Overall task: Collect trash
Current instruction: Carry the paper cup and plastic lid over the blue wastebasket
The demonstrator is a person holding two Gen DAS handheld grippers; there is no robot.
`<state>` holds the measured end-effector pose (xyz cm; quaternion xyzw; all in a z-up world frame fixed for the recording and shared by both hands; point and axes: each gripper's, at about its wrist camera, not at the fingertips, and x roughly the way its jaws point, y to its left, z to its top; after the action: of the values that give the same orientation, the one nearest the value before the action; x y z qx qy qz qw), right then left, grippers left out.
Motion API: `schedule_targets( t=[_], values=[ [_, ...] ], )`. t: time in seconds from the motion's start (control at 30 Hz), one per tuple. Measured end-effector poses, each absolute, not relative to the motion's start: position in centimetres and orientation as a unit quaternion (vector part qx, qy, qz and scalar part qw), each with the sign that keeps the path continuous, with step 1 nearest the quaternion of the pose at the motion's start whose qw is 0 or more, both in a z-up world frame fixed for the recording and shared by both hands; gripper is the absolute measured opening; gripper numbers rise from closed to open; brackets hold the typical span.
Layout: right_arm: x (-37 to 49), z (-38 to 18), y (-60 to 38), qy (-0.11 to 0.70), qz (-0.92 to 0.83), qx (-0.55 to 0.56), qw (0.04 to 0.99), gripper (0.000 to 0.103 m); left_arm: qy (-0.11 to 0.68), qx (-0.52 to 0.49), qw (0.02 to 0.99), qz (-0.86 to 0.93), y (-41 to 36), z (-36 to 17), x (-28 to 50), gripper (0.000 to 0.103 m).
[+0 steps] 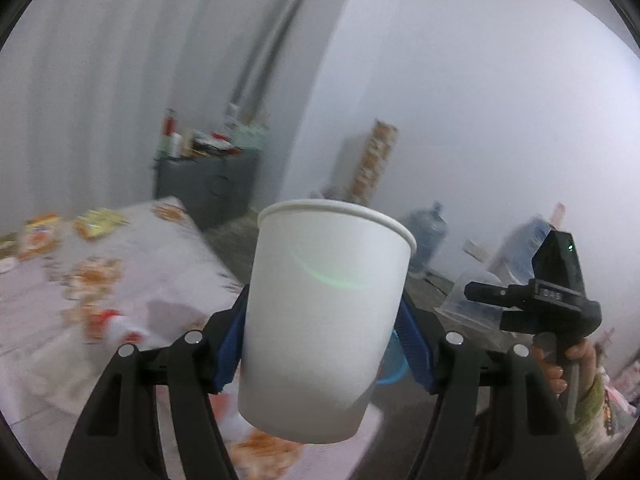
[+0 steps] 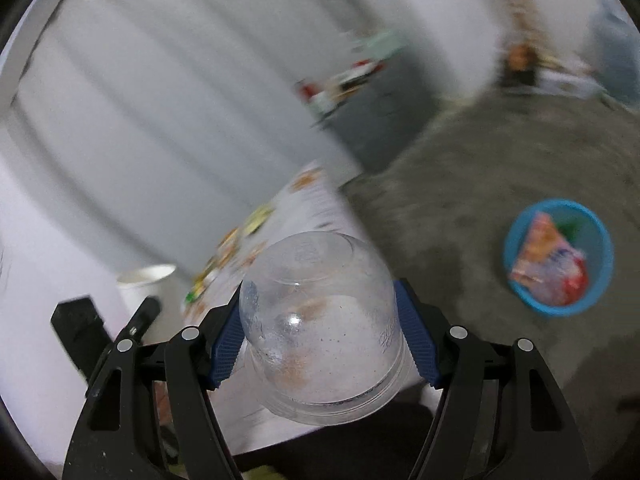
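My left gripper (image 1: 320, 344) is shut on a white paper cup (image 1: 324, 320), held upright in the air past the table's edge. My right gripper (image 2: 320, 332) is shut on a clear plastic cup (image 2: 324, 332), held upside down with its bottom pointing forward. The right gripper also shows in the left wrist view (image 1: 536, 300) at the right, with the clear cup (image 1: 472, 300) in it. The white cup shows at the left of the right wrist view (image 2: 146, 284). A blue bin (image 2: 560, 256) with colourful wrappers in it stands on the floor to the right.
A table with a white patterned cloth (image 1: 132, 280) carries snack wrappers (image 1: 96, 222) and a small red-and-white item (image 1: 120, 326). A dark cabinet (image 1: 208, 184) with clutter stands by the wall. A water jug (image 1: 428, 236) and bags sit on the grey floor (image 2: 460, 184).
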<state>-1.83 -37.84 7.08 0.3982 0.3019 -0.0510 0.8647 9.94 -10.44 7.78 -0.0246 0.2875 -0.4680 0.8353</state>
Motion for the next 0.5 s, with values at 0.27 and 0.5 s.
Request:
schedule_targets(
  t=[0.27, 0.5],
  values=[
    [-6.9, 0.5, -45.9, 0.274, -0.147, 0.504, 0.806, 0.066, 0.347, 0.022, 0.774, -0.53, -24.4, 4.4, 8.0, 0.066],
    [-7.9, -7.1, -51.1, 0.256, -0.173, 0.599, 0.739, 0.066, 0.417, 0.057, 0.726, -0.544, -36.4, -1.1, 6.7, 0.067]
  ],
)
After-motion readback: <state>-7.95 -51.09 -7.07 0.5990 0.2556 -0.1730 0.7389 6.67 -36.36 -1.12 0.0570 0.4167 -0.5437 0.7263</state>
